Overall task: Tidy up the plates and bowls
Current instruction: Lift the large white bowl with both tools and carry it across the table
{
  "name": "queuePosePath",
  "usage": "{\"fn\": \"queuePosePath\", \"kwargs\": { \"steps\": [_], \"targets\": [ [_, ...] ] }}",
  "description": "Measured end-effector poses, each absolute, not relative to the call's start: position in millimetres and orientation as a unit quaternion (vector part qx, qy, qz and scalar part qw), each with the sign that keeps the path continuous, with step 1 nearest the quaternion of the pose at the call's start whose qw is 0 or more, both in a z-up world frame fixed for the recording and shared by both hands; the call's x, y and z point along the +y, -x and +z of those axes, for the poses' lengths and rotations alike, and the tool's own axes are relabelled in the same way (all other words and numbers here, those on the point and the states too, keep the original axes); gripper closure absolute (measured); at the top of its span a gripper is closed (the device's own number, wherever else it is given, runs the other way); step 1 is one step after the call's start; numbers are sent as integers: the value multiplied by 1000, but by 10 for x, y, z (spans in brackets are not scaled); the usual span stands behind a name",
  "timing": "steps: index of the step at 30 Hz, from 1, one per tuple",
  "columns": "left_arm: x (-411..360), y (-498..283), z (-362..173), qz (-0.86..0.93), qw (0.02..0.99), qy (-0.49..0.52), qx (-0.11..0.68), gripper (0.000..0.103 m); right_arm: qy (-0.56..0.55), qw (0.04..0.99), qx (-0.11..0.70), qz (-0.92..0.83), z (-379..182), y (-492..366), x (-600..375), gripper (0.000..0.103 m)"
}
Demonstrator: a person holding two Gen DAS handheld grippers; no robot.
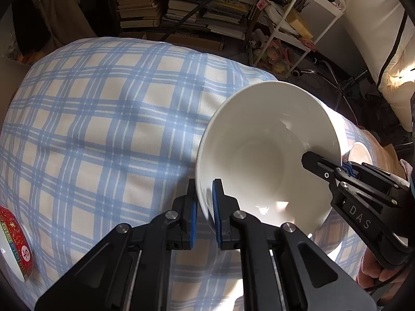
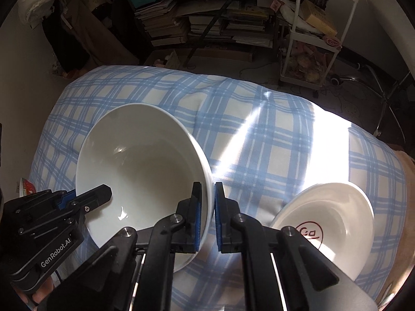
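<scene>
A large white bowl (image 1: 267,153) is held over the blue checked tablecloth (image 1: 103,119) by both grippers. My left gripper (image 1: 205,207) is shut on its left rim, one finger inside and one outside. My right gripper (image 1: 337,165) is shut on the opposite rim. In the right wrist view the same bowl (image 2: 140,165) fills the left, with my right gripper (image 2: 207,207) clamped on its right rim and my left gripper (image 2: 77,199) on its left rim. A white plate with a red mark (image 2: 329,223) lies to the right.
A red patterned bowl (image 1: 15,243) sits at the table's left edge, also seen small in the right wrist view (image 2: 26,186). Bookshelves (image 1: 181,7) and a white trolley (image 2: 316,31) stand beyond the table. A white cushion (image 1: 396,77) is at the far right.
</scene>
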State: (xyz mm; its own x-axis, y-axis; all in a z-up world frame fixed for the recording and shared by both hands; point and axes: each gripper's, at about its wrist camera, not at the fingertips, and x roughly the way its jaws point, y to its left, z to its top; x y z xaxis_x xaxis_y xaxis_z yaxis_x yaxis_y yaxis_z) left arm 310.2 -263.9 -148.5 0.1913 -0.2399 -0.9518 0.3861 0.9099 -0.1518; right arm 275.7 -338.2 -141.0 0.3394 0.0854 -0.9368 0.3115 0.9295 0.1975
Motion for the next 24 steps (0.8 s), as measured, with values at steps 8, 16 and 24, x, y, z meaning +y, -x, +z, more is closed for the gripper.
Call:
{"fn": "queuePosePath", "kwargs": {
  "steps": [8,16,24],
  "targets": [
    [-2527,-3032,-1427,-204,762,-54,613,93,-182,802,564,-78,-1283,-2664,-3326,93],
    [-2307,-2896,-1241,-201,766,-57,608,93,-187,797,569,-72,-1176,-2547,-3112,93],
    [-1935,-2716,-1058,-192,772,-48,604,93,-191,805,558,-62,-984,-2417,-2782,93]
  ]
}}
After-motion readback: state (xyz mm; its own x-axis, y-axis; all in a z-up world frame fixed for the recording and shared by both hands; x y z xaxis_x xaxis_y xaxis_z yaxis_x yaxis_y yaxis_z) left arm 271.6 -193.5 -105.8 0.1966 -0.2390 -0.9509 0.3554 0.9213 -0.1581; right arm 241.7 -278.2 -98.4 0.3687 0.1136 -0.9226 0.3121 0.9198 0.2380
